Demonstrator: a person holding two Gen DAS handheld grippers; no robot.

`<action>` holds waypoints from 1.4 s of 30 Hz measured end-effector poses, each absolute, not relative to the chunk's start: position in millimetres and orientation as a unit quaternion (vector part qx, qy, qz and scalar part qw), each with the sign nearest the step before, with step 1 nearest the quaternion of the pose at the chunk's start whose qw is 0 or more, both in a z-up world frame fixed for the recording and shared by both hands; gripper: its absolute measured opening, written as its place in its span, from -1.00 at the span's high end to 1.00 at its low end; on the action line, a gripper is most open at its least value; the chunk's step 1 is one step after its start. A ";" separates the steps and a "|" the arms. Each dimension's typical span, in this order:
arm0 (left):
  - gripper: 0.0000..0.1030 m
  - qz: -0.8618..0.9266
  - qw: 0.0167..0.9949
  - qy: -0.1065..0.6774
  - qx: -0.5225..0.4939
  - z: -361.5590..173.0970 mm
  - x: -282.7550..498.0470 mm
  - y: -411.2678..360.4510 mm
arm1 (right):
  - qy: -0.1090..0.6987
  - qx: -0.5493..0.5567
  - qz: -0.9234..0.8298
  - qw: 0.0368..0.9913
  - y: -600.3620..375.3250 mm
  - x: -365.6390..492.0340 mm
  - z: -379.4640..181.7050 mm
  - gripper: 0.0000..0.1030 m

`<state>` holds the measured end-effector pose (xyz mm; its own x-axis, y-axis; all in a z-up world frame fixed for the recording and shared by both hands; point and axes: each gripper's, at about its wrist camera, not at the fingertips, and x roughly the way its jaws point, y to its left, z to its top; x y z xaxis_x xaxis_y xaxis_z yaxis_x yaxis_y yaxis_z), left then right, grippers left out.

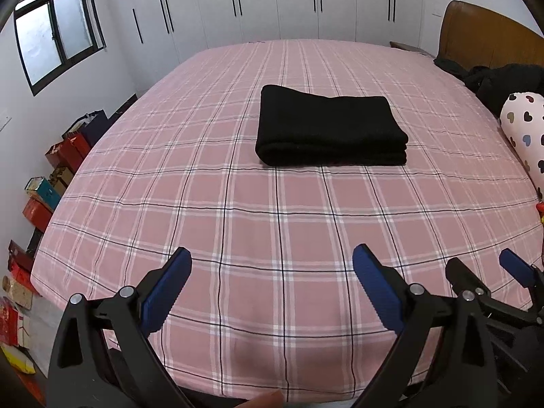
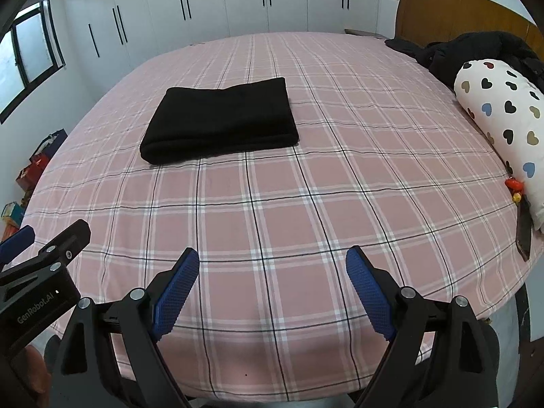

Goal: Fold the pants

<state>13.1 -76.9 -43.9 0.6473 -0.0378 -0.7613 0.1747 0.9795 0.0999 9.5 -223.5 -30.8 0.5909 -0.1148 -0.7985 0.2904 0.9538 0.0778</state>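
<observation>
The black knit pants [image 1: 329, 125] lie as a neat, thick, squared-off stack of layers on the pink plaid bedsheet [image 1: 272, 238], so the folding itself looks finished; I judge the step in hand to be the pull-away at the end of the task. Nothing more seems called for beyond keeping both claws clear of the stack, unless a final smoothing of its rounded near edge is wanted, which would mean reaching forward and up the bed.

Going left to right: the left gripper [image 1: 272, 261] hovers over the near part of the bed with its blue ribbed pads [image 1: 166, 292] spread wide, nothing between them but bare sheet. The folded pants sit well ahead of it, slightly to its right, and well apart from its tips. Just to its right, a blue pad tip of the other claw pokes into the left wrist view.

The right gripper [image 2: 272, 261] is likewise spread wide and empty, its blue dotted pads [image 2: 176, 292] touching nothing. From it the pants [image 2: 221, 119] lie well ahead and to the left. Further right of this claw, along the bed's edge, rests a white bolster pillow with coloured hearts [image 2: 503, 125], and beyond it a heap of dark clothing [image 2: 476, 51] against the brown wooden headboard [image 2: 459, 10].
</observation>
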 end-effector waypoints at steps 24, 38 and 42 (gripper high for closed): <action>-0.81 -0.056 0.904 0.414 0.092 -44.7 11.2 -77.4 | 0.443 0.100 -0.105 0.885 -219.7 10.6 -31.2 -0.67; -0.81 -0.054 0.904 0.415 0.087 -44.5 10.6 -75.2 | 0.444 0.103 -0.105 0.884 -219.0 9.8 -31.7 -0.67; -0.81 -0.051 0.904 0.414 0.090 -44.4 10.4 -75.0 | 0.445 0.104 -0.105 0.883 -219.8 9.5 -32.0 -0.67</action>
<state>10.4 -75.0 -44.4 0.6519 -0.0177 -0.7581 0.1674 0.9784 0.1212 9.5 -219.8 -32.0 0.5818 -0.0938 -0.8079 0.2781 0.9564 0.0892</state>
